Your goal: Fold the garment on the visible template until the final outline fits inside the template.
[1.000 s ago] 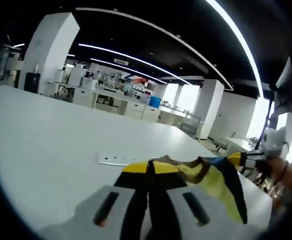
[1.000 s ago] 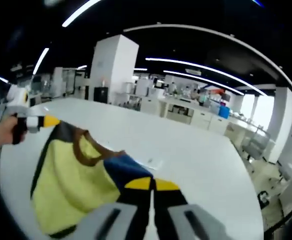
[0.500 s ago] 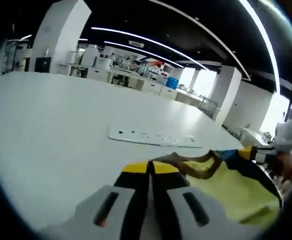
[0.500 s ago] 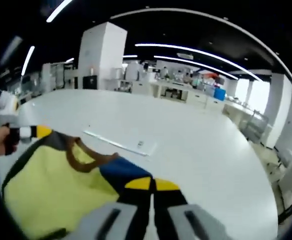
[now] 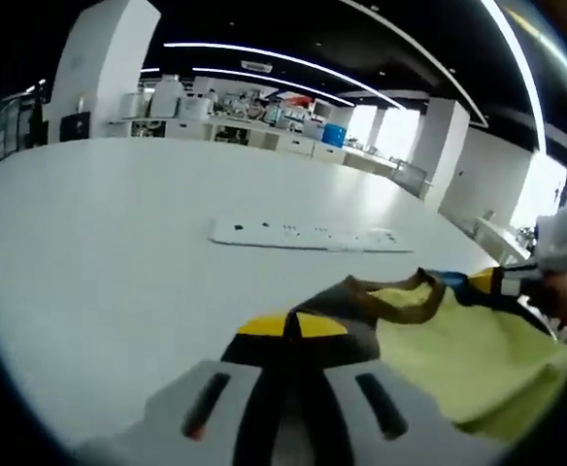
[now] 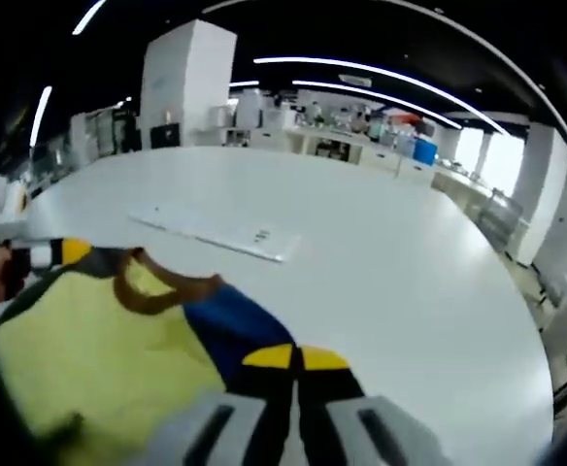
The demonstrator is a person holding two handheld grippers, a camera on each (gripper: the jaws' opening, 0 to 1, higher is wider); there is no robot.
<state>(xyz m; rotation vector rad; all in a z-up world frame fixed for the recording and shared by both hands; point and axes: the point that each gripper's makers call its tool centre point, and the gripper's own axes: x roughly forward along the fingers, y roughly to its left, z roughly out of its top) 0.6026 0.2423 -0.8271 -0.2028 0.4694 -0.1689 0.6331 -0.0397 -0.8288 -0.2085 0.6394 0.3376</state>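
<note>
Each gripper pinches a shoulder of the soft yellow garment [image 5: 458, 349]: left gripper [image 5: 291, 330] at 6 o'clock, right gripper [image 6: 293, 357] likewise. Brown ribbed collar, blue panel; lower hem cut off. Beyond, a flat white template [image 5: 303, 234] lies on the smooth desk [image 5: 99, 243].

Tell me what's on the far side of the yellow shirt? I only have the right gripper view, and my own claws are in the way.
Observer: In the left gripper view, the left gripper is shut on the shirt's grey shoulder.
Operator: What's next to the shirt there?
Observer: A long white strip lies flat on the white table, just beyond the brown collar.
Operator: Can you see my claws from there?
Observer: Yes, the right gripper holds the blue shoulder at the right edge, with a hand behind it.
</note>
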